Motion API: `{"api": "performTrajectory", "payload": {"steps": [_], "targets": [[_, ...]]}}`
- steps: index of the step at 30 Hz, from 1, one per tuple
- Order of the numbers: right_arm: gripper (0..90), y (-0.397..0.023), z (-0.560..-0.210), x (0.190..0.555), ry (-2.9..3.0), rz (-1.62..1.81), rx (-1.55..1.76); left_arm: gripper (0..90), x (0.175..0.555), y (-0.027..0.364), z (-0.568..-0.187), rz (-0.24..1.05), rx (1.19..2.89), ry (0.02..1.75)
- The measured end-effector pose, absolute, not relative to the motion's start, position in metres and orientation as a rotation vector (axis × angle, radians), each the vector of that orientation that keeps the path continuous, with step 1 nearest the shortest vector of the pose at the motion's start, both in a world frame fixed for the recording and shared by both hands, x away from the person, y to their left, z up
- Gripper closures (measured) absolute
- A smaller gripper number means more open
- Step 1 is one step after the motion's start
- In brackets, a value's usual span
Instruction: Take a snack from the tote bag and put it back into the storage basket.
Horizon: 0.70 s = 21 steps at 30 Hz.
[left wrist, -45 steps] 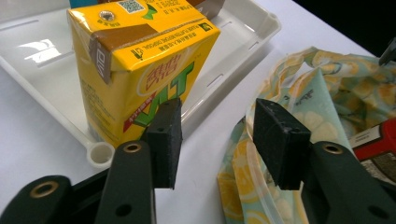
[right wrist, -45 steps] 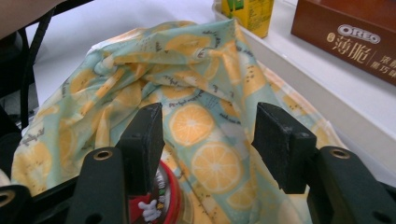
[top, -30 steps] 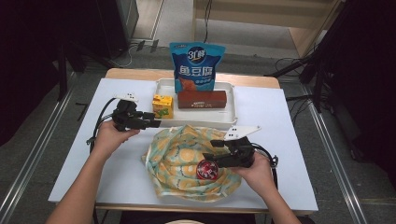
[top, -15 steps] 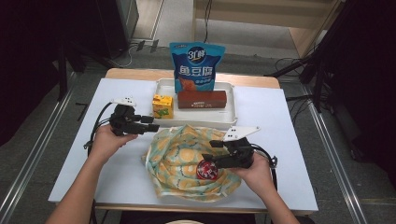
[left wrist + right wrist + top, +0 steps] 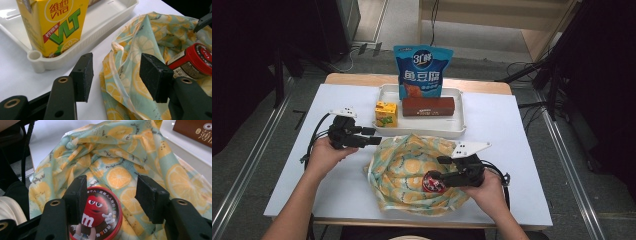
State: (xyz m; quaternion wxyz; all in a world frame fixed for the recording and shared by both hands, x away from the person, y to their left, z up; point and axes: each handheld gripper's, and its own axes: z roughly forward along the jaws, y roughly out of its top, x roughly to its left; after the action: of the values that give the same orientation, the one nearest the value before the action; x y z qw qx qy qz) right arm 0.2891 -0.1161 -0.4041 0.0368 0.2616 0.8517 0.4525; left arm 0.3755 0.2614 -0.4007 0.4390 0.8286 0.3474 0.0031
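A white table (image 5: 287, 165) sits in the middle of the frame, with grey floor and dark stands and cables around it. At the lower middle lies a soft, crinkly cloth bag (image 5: 412, 170) printed with yellow lemon slices on pale green. A small round tin (image 5: 432, 182) with a red rim and a cartoon candy face rests on the bag's lower right part. The right gripper (image 5: 443, 170), at the lower right, has its black jaws apart, one pad right beside the tin; I cannot tell if it touches. The left gripper (image 5: 373, 136), at the middle left, has its jaws wide apart by the bag's upper left edge, holding nothing. Above the bag, a white plastic tray (image 5: 452, 131) holds a yellow juice box (image 5: 386, 114), a long brown box (image 5: 428, 106) and a shiny blue snack pouch (image 5: 422, 70).
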Motion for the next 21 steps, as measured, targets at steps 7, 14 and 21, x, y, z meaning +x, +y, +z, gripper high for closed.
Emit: {"api": "performTrajectory", "payload": {"steps": [7,14,21], "targets": [[43.6,-0.115,-0.406,0.285,2.618,1.399,0.810,45.2,0.377,0.263,-0.400,0.017,2.048,0.869],[42.1,-0.113,-0.410,0.277,2.630,1.388,0.807,45.2,0.379,0.264,-0.401,0.015,2.045,0.866],[41.0,-0.113,-0.414,0.273,2.633,1.375,0.808,45.2,0.379,0.264,-0.401,0.017,2.051,0.868]]}}
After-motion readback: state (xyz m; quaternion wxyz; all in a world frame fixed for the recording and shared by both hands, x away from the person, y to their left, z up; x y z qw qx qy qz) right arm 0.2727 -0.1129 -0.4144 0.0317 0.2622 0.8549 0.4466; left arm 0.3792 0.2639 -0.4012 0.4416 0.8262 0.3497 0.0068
